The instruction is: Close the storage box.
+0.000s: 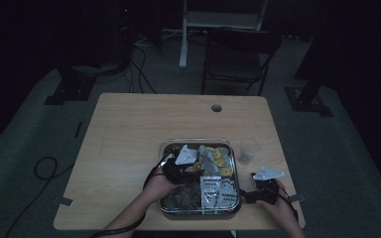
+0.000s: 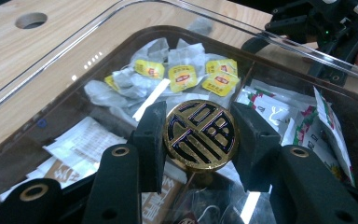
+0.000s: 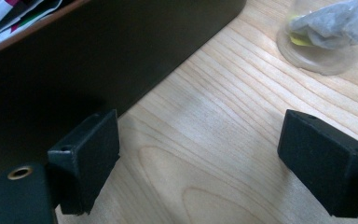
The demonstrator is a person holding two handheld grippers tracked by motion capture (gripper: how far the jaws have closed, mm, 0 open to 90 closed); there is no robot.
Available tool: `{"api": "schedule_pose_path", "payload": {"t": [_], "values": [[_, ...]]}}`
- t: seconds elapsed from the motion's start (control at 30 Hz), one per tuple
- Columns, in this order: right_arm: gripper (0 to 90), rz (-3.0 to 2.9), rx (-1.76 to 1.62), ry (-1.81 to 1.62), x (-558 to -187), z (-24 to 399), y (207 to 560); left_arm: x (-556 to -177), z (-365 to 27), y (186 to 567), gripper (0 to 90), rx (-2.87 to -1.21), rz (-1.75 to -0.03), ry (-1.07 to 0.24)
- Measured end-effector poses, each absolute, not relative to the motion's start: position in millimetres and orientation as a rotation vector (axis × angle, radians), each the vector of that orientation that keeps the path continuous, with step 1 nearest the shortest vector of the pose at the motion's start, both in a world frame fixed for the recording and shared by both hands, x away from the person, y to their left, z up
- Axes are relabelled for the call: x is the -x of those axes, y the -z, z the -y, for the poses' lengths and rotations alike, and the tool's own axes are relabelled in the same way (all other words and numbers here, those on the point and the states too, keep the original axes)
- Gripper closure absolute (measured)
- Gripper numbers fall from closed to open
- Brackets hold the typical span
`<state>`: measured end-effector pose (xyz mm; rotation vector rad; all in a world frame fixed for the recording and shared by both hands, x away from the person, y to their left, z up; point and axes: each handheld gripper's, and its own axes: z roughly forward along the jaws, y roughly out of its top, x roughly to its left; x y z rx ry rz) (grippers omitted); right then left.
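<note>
My left gripper (image 2: 199, 135) is shut on a round gold-and-black disc (image 2: 200, 134), one pad on each side of its rim. It hovers over a clear-walled tray (image 2: 74, 60) with several yellow-tagged tea bags (image 2: 182, 77) and paper sachets (image 2: 307, 116). In the high view the left gripper (image 1: 176, 168) sits over the tray's (image 1: 198, 212) left half. My right gripper (image 3: 198, 158) stands open above bare wood beside the tray's dark wall (image 3: 98, 56), nothing between its jaws. It rests right of the tray in the high view (image 1: 263, 191).
A clear plastic cup (image 3: 328, 35) holding a tea bag stands on the table ahead of the right gripper, right of the tray (image 1: 248, 150). A cable hole (image 1: 217, 107) lies near the table's far edge. A folding chair (image 1: 238, 54) stands beyond the table.
</note>
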<state>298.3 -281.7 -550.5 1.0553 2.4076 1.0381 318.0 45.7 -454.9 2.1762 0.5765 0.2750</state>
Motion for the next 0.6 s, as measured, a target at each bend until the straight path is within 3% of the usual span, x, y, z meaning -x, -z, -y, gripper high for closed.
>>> {"api": "schedule_pose_path", "payload": {"t": [0.6], "values": [[12.1, -2.409, -1.056, -1.038, -298.2, 281.8, 550.4, -328.1, -37.8, 472.4, 59.5, -2.197, -0.571, -0.232]]}}
